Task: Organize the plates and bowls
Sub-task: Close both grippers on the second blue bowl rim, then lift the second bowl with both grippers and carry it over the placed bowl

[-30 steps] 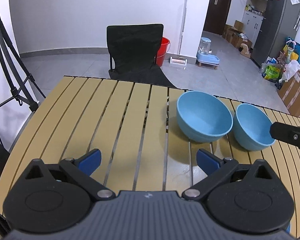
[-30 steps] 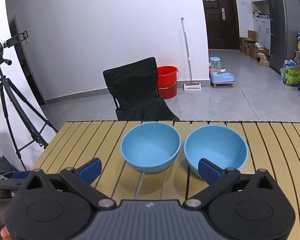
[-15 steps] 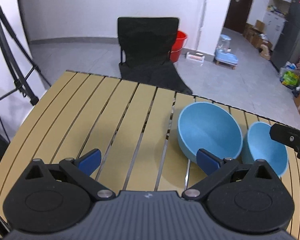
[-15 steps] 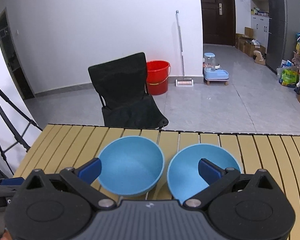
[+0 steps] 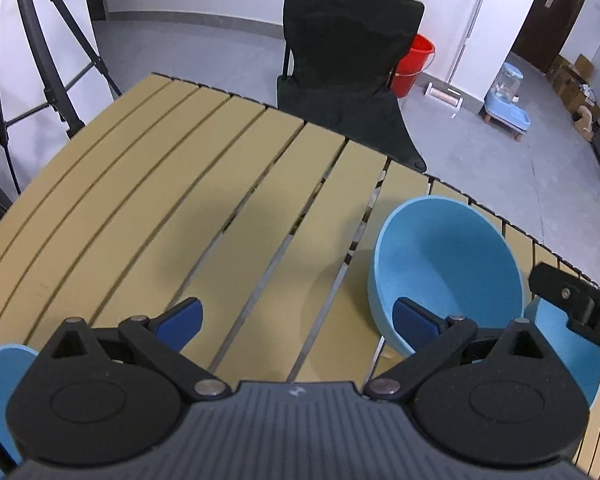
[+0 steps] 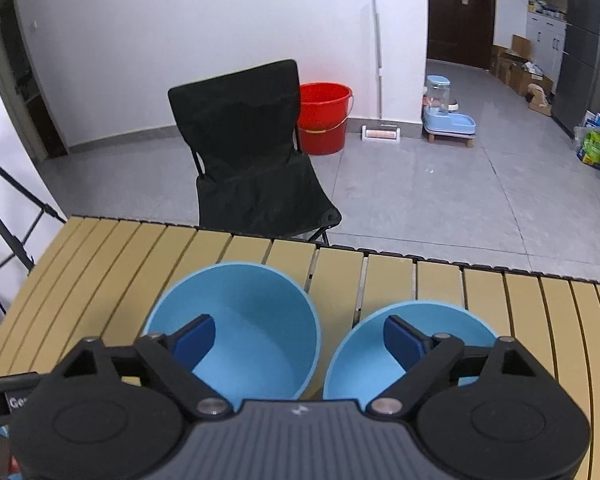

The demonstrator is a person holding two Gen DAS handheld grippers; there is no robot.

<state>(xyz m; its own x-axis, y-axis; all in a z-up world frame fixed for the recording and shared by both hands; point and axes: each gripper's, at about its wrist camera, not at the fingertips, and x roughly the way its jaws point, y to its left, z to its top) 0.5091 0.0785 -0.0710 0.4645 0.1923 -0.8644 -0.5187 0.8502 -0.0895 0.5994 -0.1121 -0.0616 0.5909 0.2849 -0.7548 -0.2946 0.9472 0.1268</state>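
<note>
Two blue bowls, the left bowl (image 6: 236, 332) and the right bowl (image 6: 416, 344), sit side by side, unstacked, on the slatted tabletop (image 6: 540, 312); nothing looks sorted yet. The right gripper (image 6: 300, 340) has just narrowed its jaws slightly, still spread, straddling both rims, gripping nothing. The left gripper (image 5: 296, 320) is spread and empty.

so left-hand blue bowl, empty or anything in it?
Empty. The left bowl stands upright on the slatted table, and the right wrist view shows only bare blue inside.
</note>
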